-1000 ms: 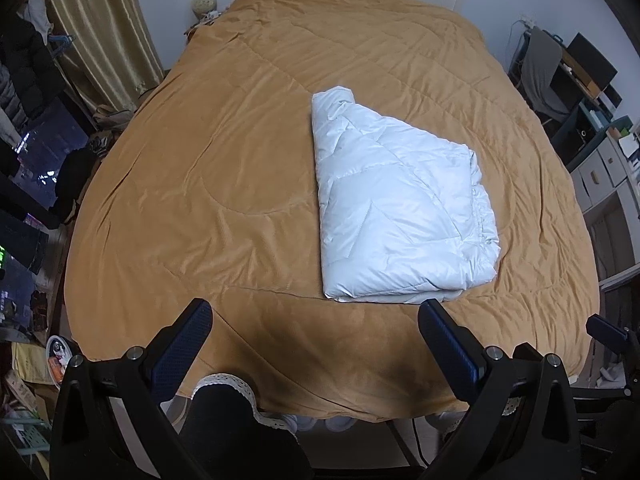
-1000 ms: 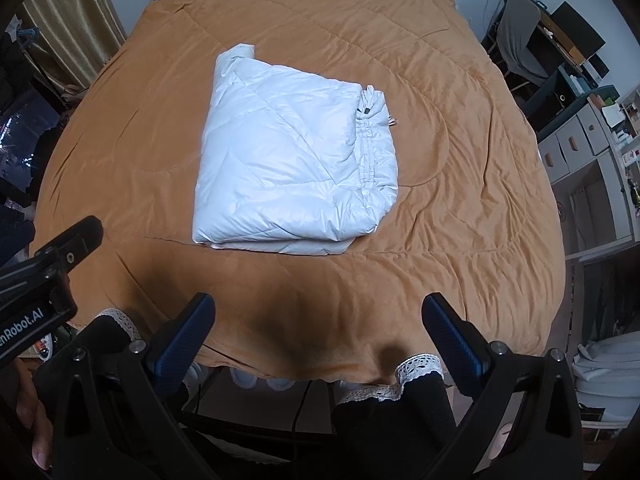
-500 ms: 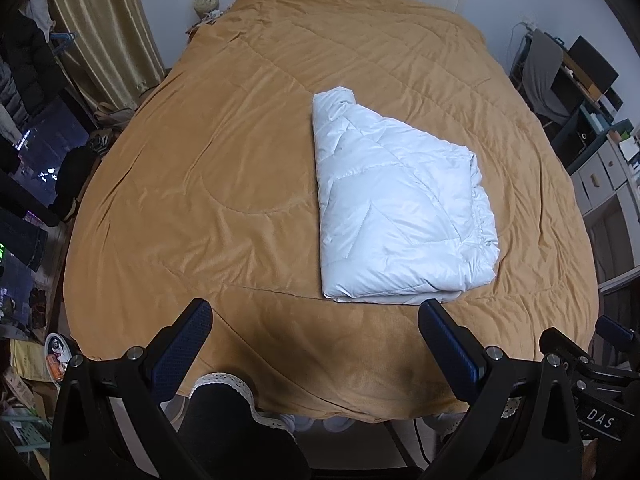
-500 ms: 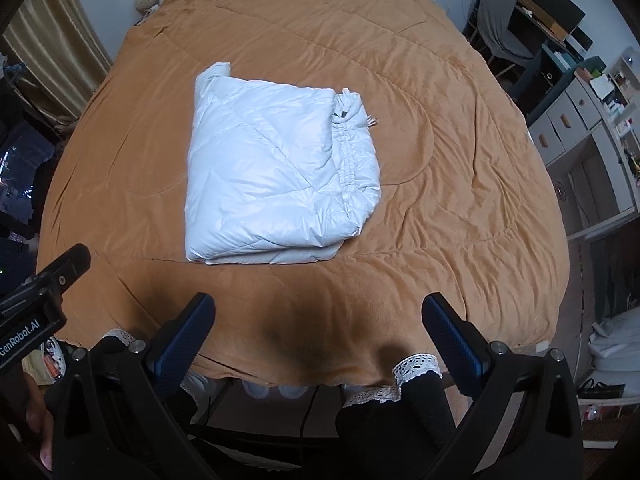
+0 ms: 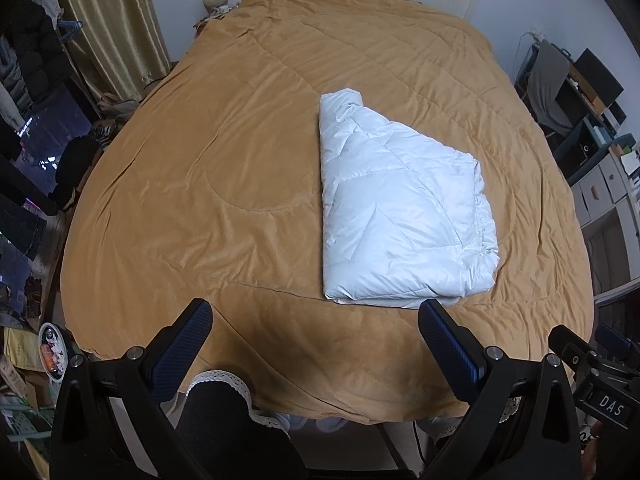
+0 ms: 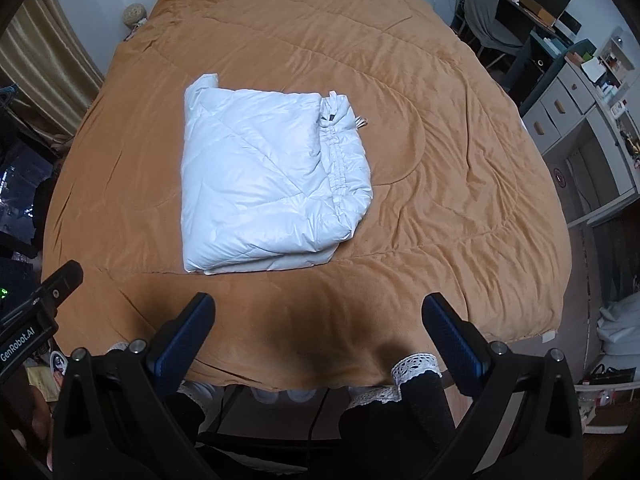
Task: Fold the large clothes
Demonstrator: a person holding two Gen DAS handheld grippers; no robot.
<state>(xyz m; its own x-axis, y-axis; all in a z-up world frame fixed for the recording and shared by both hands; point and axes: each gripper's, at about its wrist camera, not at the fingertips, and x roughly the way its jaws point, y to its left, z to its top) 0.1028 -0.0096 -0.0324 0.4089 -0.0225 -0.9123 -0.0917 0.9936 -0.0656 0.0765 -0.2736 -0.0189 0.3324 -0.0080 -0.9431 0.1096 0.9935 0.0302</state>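
A white padded jacket [image 5: 404,216] lies folded into a thick, nearly square packet on the bed, a little to the near side of the middle. In the right wrist view the same jacket [image 6: 272,184] shows a gathered elastic edge along its right side, and a small dark tag with a short cord end sticks out at the far right corner. A narrower part, perhaps the collar or hood, stands out at the far left corner, though the view is too small to tell which. The bed is covered by an orange-brown quilted blanket [image 5: 200,184], with many soft wrinkles and a round stitched line around the jacket. The left claw [image 5: 316,344] hangs above the near edge of the bed, both fingers spread wide with blue pads, and it holds nothing; its right finger tip appears just before the near edge of the jacket. The right claw [image 6: 318,336] is also spread wide and empty, over the near edge of the blanket, apart from the jacket. Below the claws, dark sleeves with white lace trim [image 6: 416,362] are seen. On the left of the bed hangs a golden curtain [image 5: 108,28]; on the right stand a grey chair [image 6: 486,12] and white drawers [image 6: 560,116].
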